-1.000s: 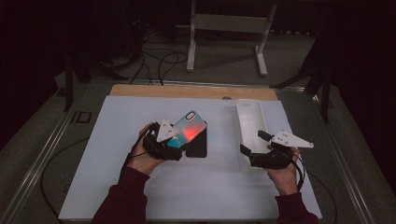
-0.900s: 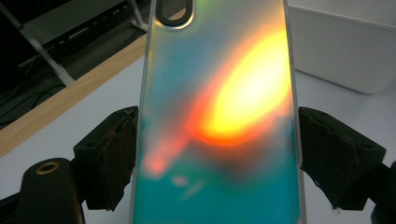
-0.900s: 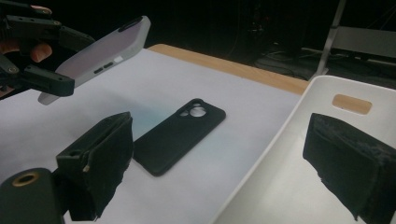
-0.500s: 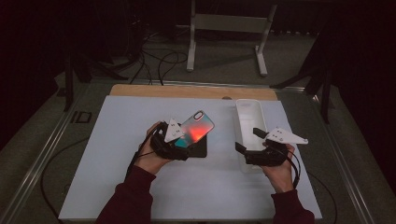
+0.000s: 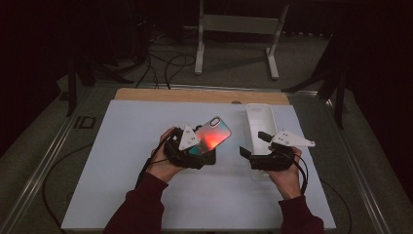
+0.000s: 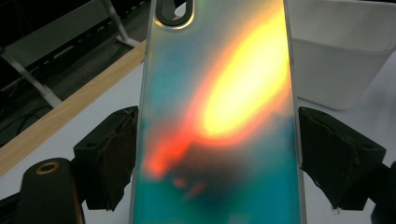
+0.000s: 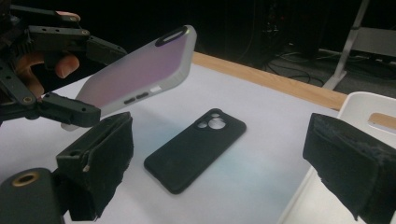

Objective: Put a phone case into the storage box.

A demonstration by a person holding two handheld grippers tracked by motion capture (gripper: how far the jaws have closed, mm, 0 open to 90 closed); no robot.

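Observation:
An iridescent phone case (image 5: 215, 135), teal with an orange glow, hangs tilted above the table. My left gripper (image 5: 208, 145) is shut on it, and both pads (image 6: 114, 154) press its long edges (image 6: 215, 116). In the right gripper view the same case (image 7: 140, 74) shows its frosted side and camera hole. Under it a black phone case (image 7: 196, 149) lies flat on the white mat (image 5: 136, 146), partly hidden in the high view (image 5: 210, 158). My right gripper (image 5: 251, 144) stands open beside the white tray, jaws wide and pointing left at the cases, nothing between them (image 7: 219, 172).
A long white tray (image 5: 258, 114) stands at the right of the mat, close to my right hand. A wooden strip (image 5: 195, 95) runs along the table's far edge. Cables and a metal stand sit on the floor beyond. The mat's left and near parts are bare.
My left gripper has carried the iridescent case a little to the right and tilted it further, off the black case. The right gripper has barely moved.

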